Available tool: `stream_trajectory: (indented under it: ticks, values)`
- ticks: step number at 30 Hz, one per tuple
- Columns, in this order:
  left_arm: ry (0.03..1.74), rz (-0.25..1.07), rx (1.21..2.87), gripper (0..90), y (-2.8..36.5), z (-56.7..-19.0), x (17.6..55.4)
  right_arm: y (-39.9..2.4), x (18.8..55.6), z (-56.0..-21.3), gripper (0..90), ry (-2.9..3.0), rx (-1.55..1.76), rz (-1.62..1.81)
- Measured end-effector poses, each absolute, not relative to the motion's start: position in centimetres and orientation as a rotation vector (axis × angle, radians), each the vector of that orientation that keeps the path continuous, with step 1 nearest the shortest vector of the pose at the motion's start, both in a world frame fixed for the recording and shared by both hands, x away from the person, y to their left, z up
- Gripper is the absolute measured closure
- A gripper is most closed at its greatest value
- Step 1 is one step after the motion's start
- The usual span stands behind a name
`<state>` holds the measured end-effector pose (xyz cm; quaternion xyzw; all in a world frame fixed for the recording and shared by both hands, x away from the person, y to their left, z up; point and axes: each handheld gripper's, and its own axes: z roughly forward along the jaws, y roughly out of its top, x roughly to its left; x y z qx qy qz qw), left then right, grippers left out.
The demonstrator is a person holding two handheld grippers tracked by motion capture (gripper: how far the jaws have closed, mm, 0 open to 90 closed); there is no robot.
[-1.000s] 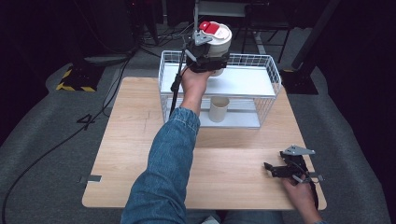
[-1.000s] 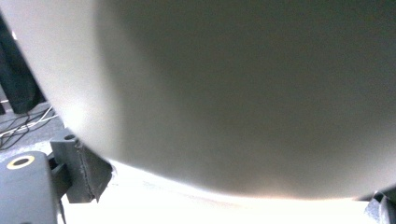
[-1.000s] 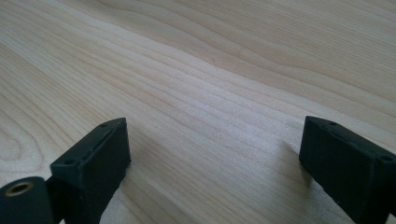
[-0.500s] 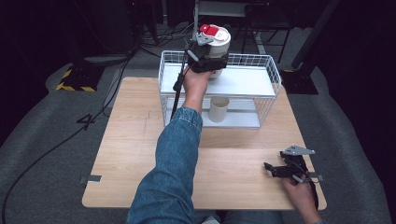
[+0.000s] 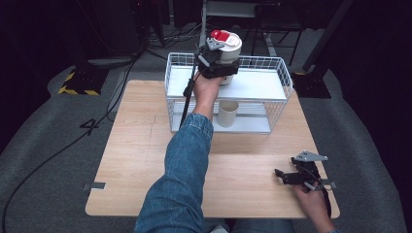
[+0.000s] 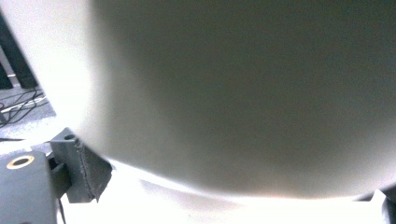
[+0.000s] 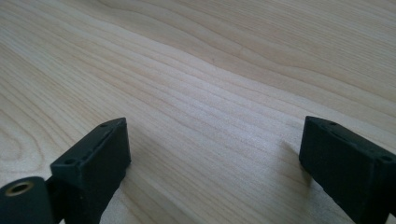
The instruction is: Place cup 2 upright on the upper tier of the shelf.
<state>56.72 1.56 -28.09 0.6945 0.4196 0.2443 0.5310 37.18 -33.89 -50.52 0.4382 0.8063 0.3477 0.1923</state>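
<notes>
White jar (image 5: 226, 53) with the red lid is up at the wire rack's (image 5: 279, 77) top shelf, left gripper (image 5: 217, 62) jaws clamped on it | looks barely set down, hard to tell | letting go is left | right gripper (image 5: 297, 175) idle on the counter (image 5: 136, 145), jaws apart, empty

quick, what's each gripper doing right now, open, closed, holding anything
Left gripper: closed on the white canister with a red lid, at the wire rack's top shelf.
Right gripper: open, holding nothing, low over the wooden table.
</notes>
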Motion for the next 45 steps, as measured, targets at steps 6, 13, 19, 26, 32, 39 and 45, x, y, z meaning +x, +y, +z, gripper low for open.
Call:
stream_trajectory:
  ticks: [6, 13, 19, 26, 32, 39, 45]
  values:
    - [1.005, 0.596, 1.68, 11.4, 1.3, -28.7, 56.9, -33.9, 37.2, -50.5, 9.1, 2.263, 1.229, 0.976]
    - [0.997, 0.613, 1.671, 11.4, 1.2, -29.1, 57.0, -33.9, 37.2, -50.5, 9.1, 2.263, 1.231, 0.976]
    - [1.006, 0.61, 1.677, 11.3, 1.1, -29.0, 57.0, -33.9, 37.2, -50.5, 9.1, 2.263, 1.231, 0.976]
    - [1.017, 0.61, 1.668, 10.7, 1.1, -29.0, 57.0, -33.9, 37.2, -50.5, 9.1, 2.263, 1.231, 0.976]
    - [1.025, 0.642, 1.653, 5.1, 0.9, -28.8, 56.8, -33.9, 37.2, -50.5, 9.1, 2.263, 1.229, 0.976]
    - [0.977, 0.663, 1.624, 0.0, 1.8, -27.3, 55.5, -33.9, 37.2, -50.5, 9.1, 2.263, 1.228, 0.976]
    - [0.935, 0.642, 1.624, 0.0, 2.8, -26.9, 53.8, -33.9, 37.2, -50.5, 9.1, 2.263, 1.228, 0.976]
